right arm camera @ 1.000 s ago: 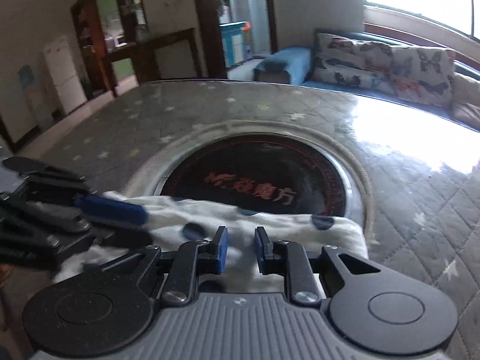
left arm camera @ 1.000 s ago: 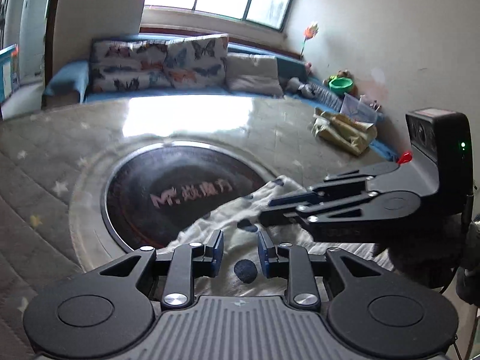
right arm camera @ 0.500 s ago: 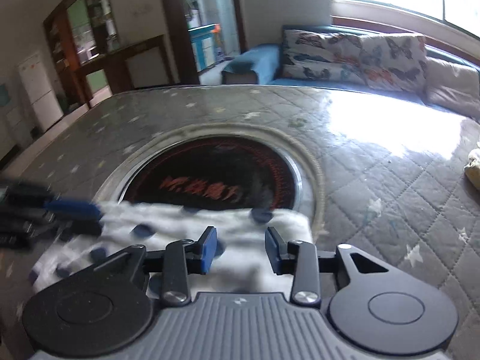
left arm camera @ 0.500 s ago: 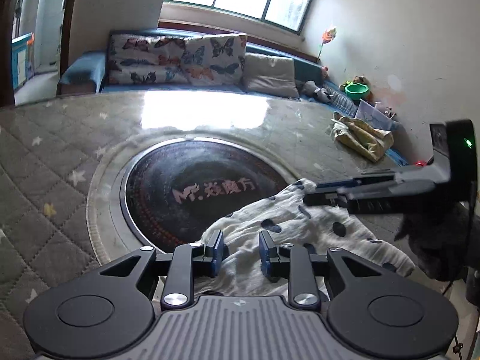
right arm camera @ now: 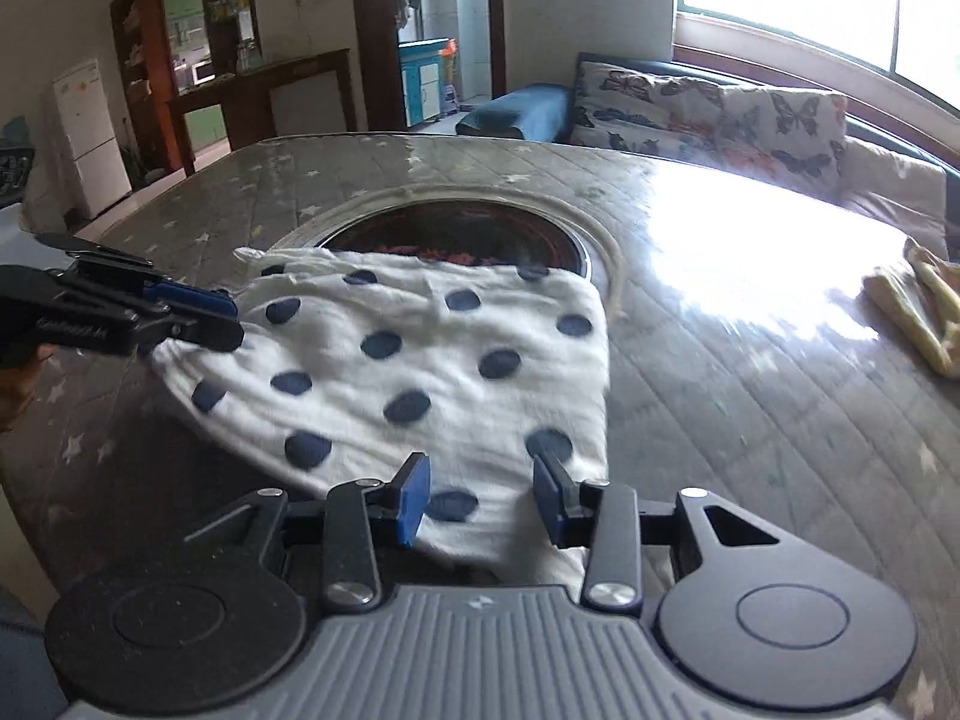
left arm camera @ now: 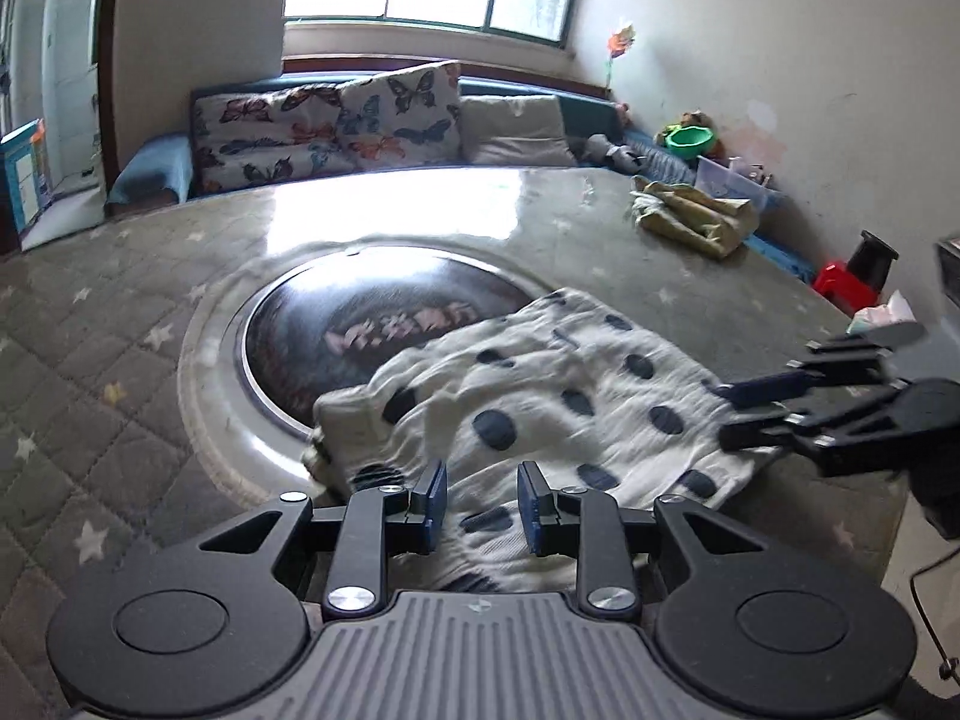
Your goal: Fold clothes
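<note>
Quilted bench [right arm camera: 750, 420] under window glare: left claw [left arm camera: 477, 501] and right claw [right arm camera: 480, 501] both released, hovering over the spotted white garment [right arm camera: 432, 360] lying at the near edge, partly over the round black inset [left arm camera: 372, 324]; risk: overhanging hem slides off.
</note>
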